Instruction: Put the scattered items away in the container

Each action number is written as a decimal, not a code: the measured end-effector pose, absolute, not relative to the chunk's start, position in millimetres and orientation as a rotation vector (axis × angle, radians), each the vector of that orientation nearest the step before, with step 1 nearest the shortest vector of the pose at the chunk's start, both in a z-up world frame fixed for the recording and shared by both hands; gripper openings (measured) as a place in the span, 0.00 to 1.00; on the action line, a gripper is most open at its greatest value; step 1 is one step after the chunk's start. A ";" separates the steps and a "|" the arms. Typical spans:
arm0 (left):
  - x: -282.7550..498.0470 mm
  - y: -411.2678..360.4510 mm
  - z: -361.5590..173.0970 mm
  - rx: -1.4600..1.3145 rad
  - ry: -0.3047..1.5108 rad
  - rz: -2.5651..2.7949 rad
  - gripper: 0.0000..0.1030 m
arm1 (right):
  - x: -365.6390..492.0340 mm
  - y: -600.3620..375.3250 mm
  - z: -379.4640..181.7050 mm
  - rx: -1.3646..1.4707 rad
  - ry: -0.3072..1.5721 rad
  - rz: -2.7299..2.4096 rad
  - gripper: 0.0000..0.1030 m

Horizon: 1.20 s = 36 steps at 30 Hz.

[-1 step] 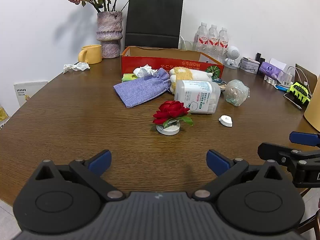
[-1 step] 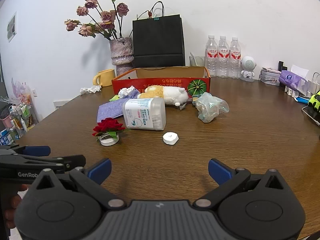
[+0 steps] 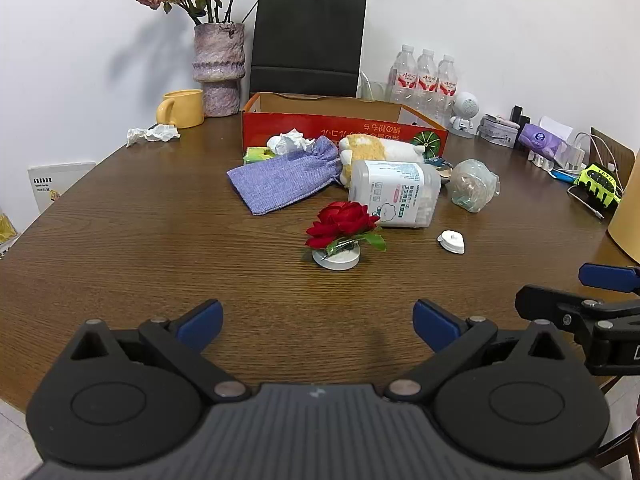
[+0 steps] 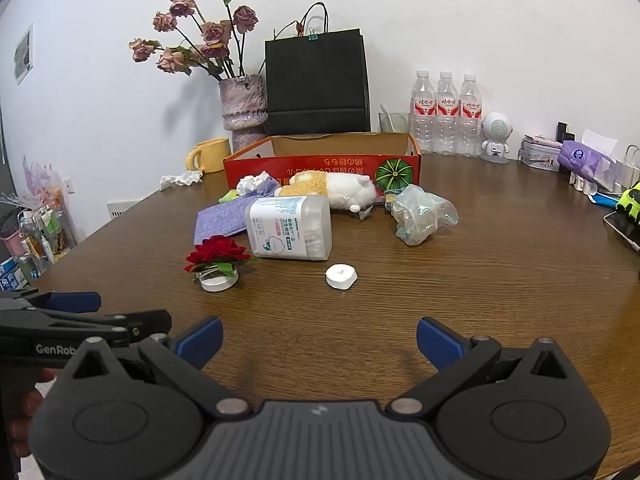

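Observation:
A red cardboard box stands open at the back of the round wooden table. In front of it lie a purple cloth pouch, a crumpled tissue, a plush toy, a white plastic jar on its side, a clear plastic wrap bundle, a red rose on a white disc and a small white cap. My left gripper and right gripper are open and empty, near the table's front edge.
A vase of dried roses, a yellow mug, a black paper bag and three water bottles stand behind the box. A crumpled tissue lies at the left. Small items and cables crowd the right edge.

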<state>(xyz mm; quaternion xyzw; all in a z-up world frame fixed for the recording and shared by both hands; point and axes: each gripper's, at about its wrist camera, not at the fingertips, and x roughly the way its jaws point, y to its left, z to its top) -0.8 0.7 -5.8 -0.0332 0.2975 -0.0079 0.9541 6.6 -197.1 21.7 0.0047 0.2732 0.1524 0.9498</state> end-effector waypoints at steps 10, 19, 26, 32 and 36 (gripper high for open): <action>-1.4 1.2 -8.0 -0.066 0.610 -0.012 1.00 | 7.2 -197.0 18.0 0.014 0.561 0.310 1.00; -0.6 1.6 -8.5 -0.065 0.613 -0.011 1.00 | 7.7 -196.8 15.8 0.016 0.565 0.309 1.00; -0.1 0.5 -8.9 -0.064 0.614 -0.012 1.00 | 7.8 -197.6 16.6 0.019 0.568 0.308 1.00; -0.1 0.6 -9.0 -0.064 0.614 -0.013 1.00 | 7.9 -197.4 16.1 0.019 0.569 0.309 1.00; -0.3 -0.7 -9.0 -0.059 0.615 -0.014 1.00 | 8.0 -197.4 15.5 0.019 0.570 0.309 1.00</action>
